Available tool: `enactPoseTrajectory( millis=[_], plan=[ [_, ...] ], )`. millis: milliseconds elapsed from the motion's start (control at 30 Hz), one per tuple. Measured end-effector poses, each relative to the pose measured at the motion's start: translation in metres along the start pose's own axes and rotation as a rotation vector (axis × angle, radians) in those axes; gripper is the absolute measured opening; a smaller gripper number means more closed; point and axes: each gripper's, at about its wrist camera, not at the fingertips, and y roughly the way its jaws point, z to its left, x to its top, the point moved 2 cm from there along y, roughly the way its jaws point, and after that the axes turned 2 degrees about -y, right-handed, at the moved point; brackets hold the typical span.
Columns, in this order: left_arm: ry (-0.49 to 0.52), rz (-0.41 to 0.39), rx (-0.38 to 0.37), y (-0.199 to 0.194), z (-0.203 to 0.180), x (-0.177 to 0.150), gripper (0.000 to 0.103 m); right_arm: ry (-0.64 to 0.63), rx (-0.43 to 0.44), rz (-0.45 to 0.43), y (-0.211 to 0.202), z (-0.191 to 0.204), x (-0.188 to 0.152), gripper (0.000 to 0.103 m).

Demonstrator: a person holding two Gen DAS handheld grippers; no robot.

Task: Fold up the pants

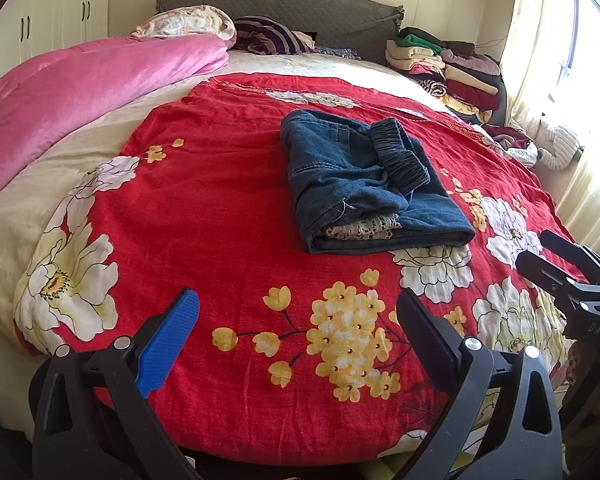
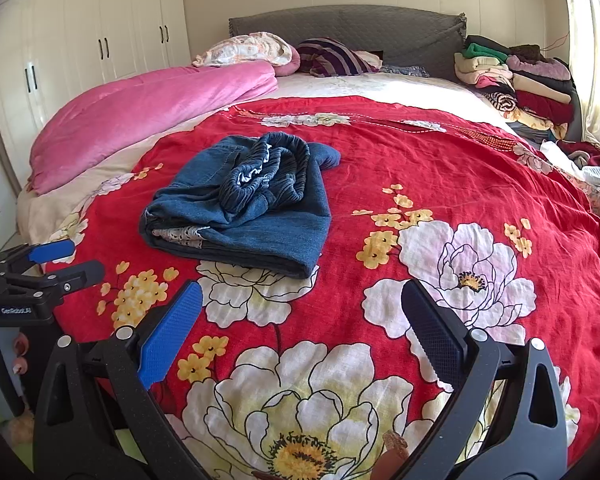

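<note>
The folded pants (image 1: 370, 184) lie lengthwise up the bed (image 1: 228, 208), stretchy waist on top, with the left gripper (image 1: 298, 328) and the right gripper (image 2: 300, 320) both wide apart and empty.

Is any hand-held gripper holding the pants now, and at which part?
Nothing is held. The left hand-held gripper and right hand-held gripper are open, apart from the folded pants.

folded blue denim pants (image 1: 370, 184) on a red floral bedspread (image 1: 220, 208), elastic waistband on top, lace trim peeking out at the near fold. left gripper (image 1: 296, 312) low in front, jaws spread wide, nothing between, well short of the pants. right gripper (image 1: 540, 252) at the right edge, fingers slightly parted. pink quilt (image 1: 88, 84) bunched far left; stacked clothes (image 1: 448, 68) far right.
</note>
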Motion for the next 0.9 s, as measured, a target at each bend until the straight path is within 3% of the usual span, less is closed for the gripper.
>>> enactPoseTrajectory(
  millis=[900],
  plan=[
    [0.019, -0.001, -0.019, 0.001, -0.006, 0.000, 0.099, 0.029, -0.051, 0.008, 0.001, -0.016, -0.002, 0.094]
  ],
)
